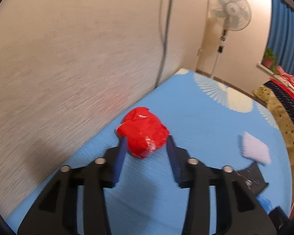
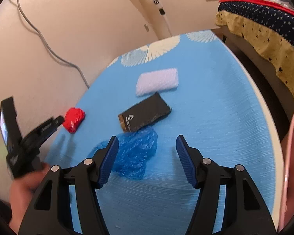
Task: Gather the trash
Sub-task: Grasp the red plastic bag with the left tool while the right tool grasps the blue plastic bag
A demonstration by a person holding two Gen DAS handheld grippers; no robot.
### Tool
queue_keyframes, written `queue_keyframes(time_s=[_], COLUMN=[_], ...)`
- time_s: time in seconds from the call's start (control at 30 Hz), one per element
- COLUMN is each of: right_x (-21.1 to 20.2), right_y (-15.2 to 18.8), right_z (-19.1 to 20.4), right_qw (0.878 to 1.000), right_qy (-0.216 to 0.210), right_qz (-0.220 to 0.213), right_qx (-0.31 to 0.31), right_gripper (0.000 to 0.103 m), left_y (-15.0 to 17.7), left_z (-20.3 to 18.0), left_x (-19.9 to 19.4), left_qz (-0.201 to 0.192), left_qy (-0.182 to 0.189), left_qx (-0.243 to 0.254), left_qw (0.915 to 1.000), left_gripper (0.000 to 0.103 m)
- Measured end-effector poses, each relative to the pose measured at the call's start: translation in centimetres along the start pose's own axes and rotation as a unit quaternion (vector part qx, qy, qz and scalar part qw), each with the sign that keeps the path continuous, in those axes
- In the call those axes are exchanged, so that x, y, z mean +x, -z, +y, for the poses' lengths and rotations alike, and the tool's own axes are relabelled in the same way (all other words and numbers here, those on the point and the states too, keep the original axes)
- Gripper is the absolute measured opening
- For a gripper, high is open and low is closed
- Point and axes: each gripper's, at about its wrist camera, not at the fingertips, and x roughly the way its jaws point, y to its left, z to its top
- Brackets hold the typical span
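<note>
A crumpled red plastic wad (image 1: 143, 132) lies on the blue tablecloth (image 1: 196, 117) close to the wall. My left gripper (image 1: 146, 139) is open, and the wad sits between its blue-padded fingertips (image 1: 122, 145); whether the pads touch it is unclear. The right wrist view shows this left gripper (image 2: 57, 121) from the side, reaching the red wad (image 2: 74, 119). My right gripper (image 2: 147, 137) hangs open just above a crumpled blue plastic bag (image 2: 136, 154), which lies nearer its left finger (image 2: 109, 156). Beyond the bag lie a black packet (image 2: 145, 114) and a white foam pad (image 2: 157, 81).
The wall (image 1: 68, 58) with a grey cable (image 2: 49, 45) borders the table's left side. A standing fan (image 1: 230, 9) is behind the table. A bed with a starry blanket (image 2: 264, 25) stands to the right. A hand (image 2: 25, 188) holds the left gripper.
</note>
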Motion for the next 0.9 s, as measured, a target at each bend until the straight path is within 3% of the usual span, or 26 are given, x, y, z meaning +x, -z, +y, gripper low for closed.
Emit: queue_keyframes(time_s=[0.23, 0.33, 0.5, 0.57, 0.63, 0.9], right_x=[0.8, 0.9, 0.9, 0.6, 0.3, -2.2], right_y=[0.2, 0.2, 0.3, 0.5, 0.5, 0.1], right_z=[0.1, 0.1, 0.2, 0.4, 0.4, -0.3], right_qw=[1.000, 1.000, 1.000, 1.000, 1.000, 1.000], right_qy=[-0.001, -0.004, -0.007, -0.006, -0.003, 0.017], right_qz=[0.022, 0.024, 0.027, 0.022, 0.017, -0.009], right_qx=[-0.004, -0.005, -0.009, -0.012, -0.015, -0.018], right_gripper=[0.037, 0.027, 0.006, 0.004, 0.003, 0.003], left_y=[-0.7, -0.8, -1.0, -0.9, -0.9, 0.0], left_z=[0.1, 0.2, 0.8, 0.6, 0.5, -0.8], left_x=[3.1, 4.1, 5.4, 5.6, 5.2, 2.3], left_qz=[0.036, 0.056, 0.087, 0.092, 0.082, 0.054], left_qy=[-0.010, -0.026, -0.013, -0.002, 0.004, 0.022], left_qx=[-0.018, -0.021, -0.035, -0.029, -0.030, 0.001], left_qw=[0.9991, 0.9979, 0.9955, 0.9953, 0.9961, 0.9983], left_gripper=[0.058, 0.060, 0.062, 0.059, 0.046, 0.045])
